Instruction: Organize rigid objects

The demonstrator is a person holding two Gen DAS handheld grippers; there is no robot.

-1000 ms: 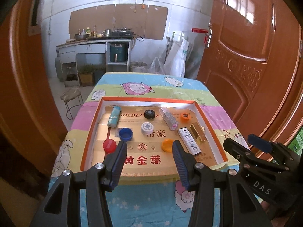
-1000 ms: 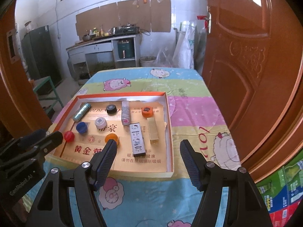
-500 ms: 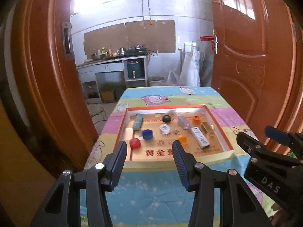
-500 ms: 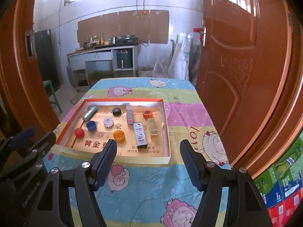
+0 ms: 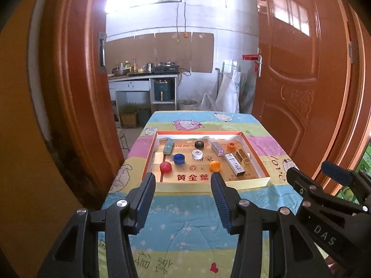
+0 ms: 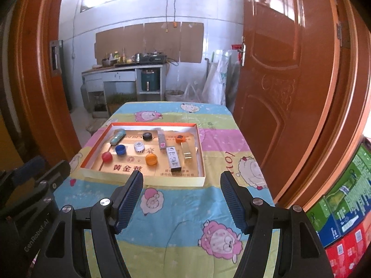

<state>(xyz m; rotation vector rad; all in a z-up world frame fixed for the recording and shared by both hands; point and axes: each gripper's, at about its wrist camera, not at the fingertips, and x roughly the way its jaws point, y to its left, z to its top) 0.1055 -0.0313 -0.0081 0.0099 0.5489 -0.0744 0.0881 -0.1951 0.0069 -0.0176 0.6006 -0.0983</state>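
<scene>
A shallow orange-rimmed cardboard tray lies on the table. In it are a red cap, a blue cap, a white cap, a black cap, an orange cap, a small orange lid, a teal tube, a white printed box, a gold box and a clear pink-ended box. My left gripper and right gripper both stand open and empty, well back from the tray's near edge.
The table wears a striped cartoon-sheep cloth. Orange wooden door leaves flank it left and right. Beyond the table are a kitchen counter, a bucket and white sacks. Stacked cartons sit low on the right.
Both grippers have drawn back and risen, so the tray looks smaller and farther. More of the cloth and the door leaves now shows. Jaw openings are unchanged.
</scene>
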